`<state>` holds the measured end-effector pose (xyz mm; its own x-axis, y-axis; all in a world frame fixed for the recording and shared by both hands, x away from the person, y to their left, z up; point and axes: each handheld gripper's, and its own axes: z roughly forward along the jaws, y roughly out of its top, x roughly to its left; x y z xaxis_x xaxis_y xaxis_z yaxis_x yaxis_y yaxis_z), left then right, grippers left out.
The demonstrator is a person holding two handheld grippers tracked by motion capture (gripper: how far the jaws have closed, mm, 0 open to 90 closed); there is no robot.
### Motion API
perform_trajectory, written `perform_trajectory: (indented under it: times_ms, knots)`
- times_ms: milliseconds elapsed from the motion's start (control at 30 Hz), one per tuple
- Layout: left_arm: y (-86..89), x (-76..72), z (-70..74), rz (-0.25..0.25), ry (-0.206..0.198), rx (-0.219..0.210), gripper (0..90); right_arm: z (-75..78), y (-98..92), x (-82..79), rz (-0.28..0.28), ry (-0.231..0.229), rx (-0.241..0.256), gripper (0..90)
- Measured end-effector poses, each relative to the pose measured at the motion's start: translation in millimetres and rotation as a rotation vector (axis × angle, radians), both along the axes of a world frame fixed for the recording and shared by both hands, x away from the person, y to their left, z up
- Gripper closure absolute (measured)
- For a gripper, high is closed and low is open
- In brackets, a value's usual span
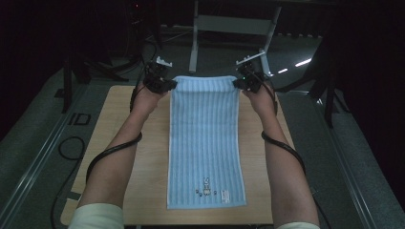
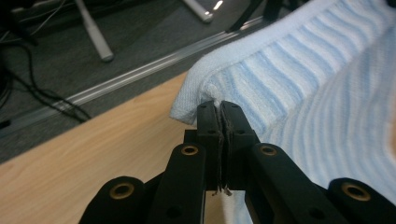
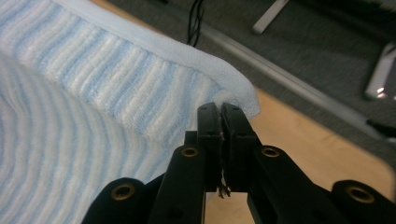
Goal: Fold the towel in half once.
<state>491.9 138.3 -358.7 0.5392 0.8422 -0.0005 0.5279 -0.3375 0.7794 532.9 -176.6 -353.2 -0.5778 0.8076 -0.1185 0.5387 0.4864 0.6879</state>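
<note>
Left gripper (image 2: 219, 106) jaws clamped tight on the far left corner of a blue striped towel (image 1: 205, 138), right gripper (image 3: 220, 108) pinching the far right corner likewise, towel stretched lengthwise down the wooden table (image 1: 119, 129), far edge slightly raised.

Dim rm, grey carpet floor (image 1: 38, 129), wood table (image 1: 143, 157), white desk frame (image 1: 234, 26) behind

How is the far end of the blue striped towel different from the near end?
The far end of the blue-and-white striped towel is pinched at its corners by the left gripper and right gripper and puckered; the near end lies flat, ungripped. The near end carries a small printed picture; the far end looks plain. Both share stripes.
</note>
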Motion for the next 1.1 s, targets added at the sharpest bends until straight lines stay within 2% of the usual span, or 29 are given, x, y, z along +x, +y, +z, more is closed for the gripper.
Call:
perform_trajectory:
  times_ms: [33,67,133,167,200,300,333,367,400,433,500,533,567,600,633,700,733,767,800,833,900,933,967,1000,1067,1100]
  knots:
    - [0.0,0.0,0.0,0.0,0.0,0.0,86.9,7.1,-0.7,-0.4,0.0,-0.007,0.007,86.8]
    - [-0.9,-1.1,12.7,0.002,-0.017,0.007,86.9,14.0,-1.3,-0.8,0.003,-0.012,0.014,86.8]
    - [-2.4,-4.4,21.7,0.004,-0.037,0.017,86.8,26.5,-1.5,-3.9,0.0,-0.036,0.012,86.8]
    - [-2.4,-4.4,21.7,0.004,-0.037,0.017,86.9,26.5,-1.5,-3.9,0.0,-0.036,0.012,86.8]
    - [-3.0,-8.9,24.7,-0.017,-0.039,0.012,86.9,34.6,-3.0,-9.5,0.008,-0.059,0.019,86.8]
    - [-3.4,-15.2,22.0,-0.039,-0.043,0.007,86.8,34.3,-5.8,-13.8,0.018,-0.066,0.027,86.8]
    - [-2.9,-22.2,14.3,-0.058,-0.038,-0.015,86.8,26.8,-9.7,-19.3,0.022,-0.065,0.045,86.7]
    - [-2.9,-22.2,14.3,-0.058,-0.038,-0.015,86.8,21.1,-12.3,-22.0,0.029,-0.063,0.056,86.7]
    - [-4.2,-29.8,4.5,-0.078,-0.018,0.01,86.8,14.9,-14.5,-24.5,0.032,-0.057,0.066,86.7]
    - [-4.2,-29.8,4.5,-0.078,-0.018,0.01,86.8,14.9,-14.5,-24.5,0.032,-0.057,0.066,86.7]
    - [-4.3,-42.7,-9.8,-0.119,0.002,0.022,86.8,2.1,-17.7,-33.8,0.052,-0.053,0.058,86.7]
    - [-4.3,-42.7,-9.8,-0.119,0.002,0.022,86.8,2.1,-17.7,-33.8,0.052,-0.053,0.058,86.7]
    - [-2.7,-52.4,-16.8,-0.143,0.015,-0.006,86.8,-12.8,-22.8,-52.1,0.084,-0.055,0.052,86.8]
    - [-2.7,-52.4,-16.8,-0.143,0.015,-0.006,86.8,-15.2,-24.5,-57.2,0.09,-0.057,0.055,86.7]
    - [-0.7,-65.4,-25.7,-0.166,0.011,-0.053,86.8,-18.7,-28.2,-66.9,0.098,-0.058,0.07,86.8]
    - [-0.2,-78.8,-37.5,-0.184,0.009,-0.097,86.8,-24.4,-34.0,-82.6,0.123,-0.068,0.093,86.7]
    - [-0.2,-78.8,-37.5,-0.184,0.009,-0.097,86.8,-26.9,-36.5,-88.4,0.129,-0.08,0.087,86.8]
    - [-1.9,-91.0,-49.1,-0.205,0.025,-0.08,86.8,-31.7,-40.5,-96.7,0.134,-0.076,0.097,86.7]
    - [-1.9,-91.0,-49.1,-0.205,0.025,-0.08,86.8,-31.7,-40.5,-96.7,0.134,-0.076,0.097,86.7]
    - [-2.2,-105.0,-60.4,-0.225,0.031,-0.075,86.8,-39.5,-45.8,-110.5,0.147,-0.061,0.116,86.7]
    - [0.0,-116.8,-67.3,-0.238,0.036,-0.065,86.8,-46.9,-49.1,-126.0,0.161,-0.056,0.133,86.7]
    - [0.0,-116.8,-67.3,-0.238,0.036,-0.065,86.7,-50.6,-50.1,-134.2,0.174,-0.057,0.143,86.6]
    - [2.6,-128.7,-73.7,-0.237,0.038,-0.065,86.8,-55.0,-50.8,-142.6,0.187,-0.059,0.149,86.6]
    - [2.6,-128.7,-73.7,-0.237,0.038,-0.065,86.7,-59.5,-51.4,-150.6,0.201,-0.056,0.151,86.5]
    - [3.7,-142.1,-82.2,-0.245,0.052,-0.072,86.7,-70.2,-52.9,-165.5,0.209,-0.061,0.156,86.5]
    - [2.6,-155.8,-93.2,-0.259,0.061,-0.051,86.6,-76.3,-52.9,-170.9,0.213,-0.049,0.149,86.4]
